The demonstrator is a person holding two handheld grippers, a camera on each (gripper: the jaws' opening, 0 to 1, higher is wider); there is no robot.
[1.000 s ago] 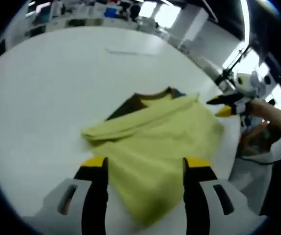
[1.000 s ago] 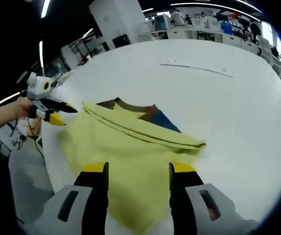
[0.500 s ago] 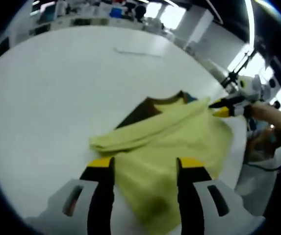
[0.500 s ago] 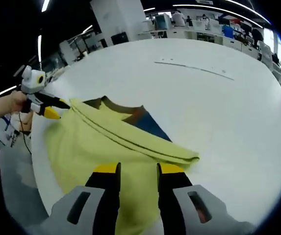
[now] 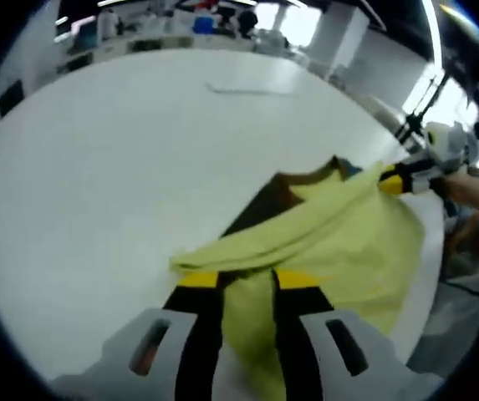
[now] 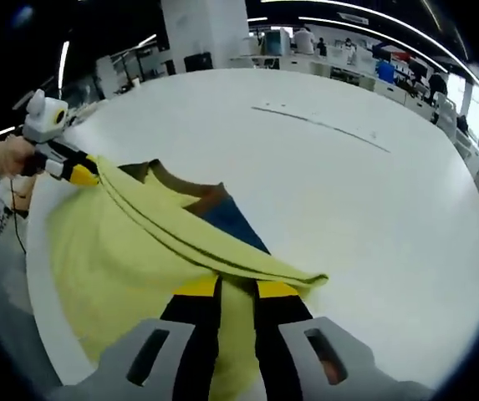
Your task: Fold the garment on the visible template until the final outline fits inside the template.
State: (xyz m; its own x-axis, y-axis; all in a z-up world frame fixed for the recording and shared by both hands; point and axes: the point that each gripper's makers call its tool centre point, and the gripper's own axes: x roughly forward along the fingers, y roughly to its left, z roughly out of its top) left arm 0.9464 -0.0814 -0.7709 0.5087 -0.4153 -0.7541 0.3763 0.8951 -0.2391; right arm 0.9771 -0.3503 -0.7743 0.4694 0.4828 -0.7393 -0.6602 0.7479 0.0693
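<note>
White tabletop (image 5: 97, 184) spreads wide under both my hands, with lab benches and bright windows far off at 12 o'clock. On it lies the yellow-green garment (image 5: 348, 251), part folded, with a dark brown and blue template (image 6: 231, 221) showing from under its far edge.

My left gripper (image 5: 249, 280) has its jaws drawn nearly together, with a ridge of the cloth between the yellow tips; I judge it pinched there. In the left gripper view my right gripper (image 5: 402, 178) sits at 2 o'clock against the garment's other end. My right gripper's own view shows its jaws nearly together on the fold as well, and my left gripper (image 6: 76, 171) at 10 o'clock touching the cloth's corner.

I judge the fabric light, limp and easily creased: it sags between the two holds and will slide on this smooth surface. Best held at the fold's two ends, kept taut while laying it over.
</note>
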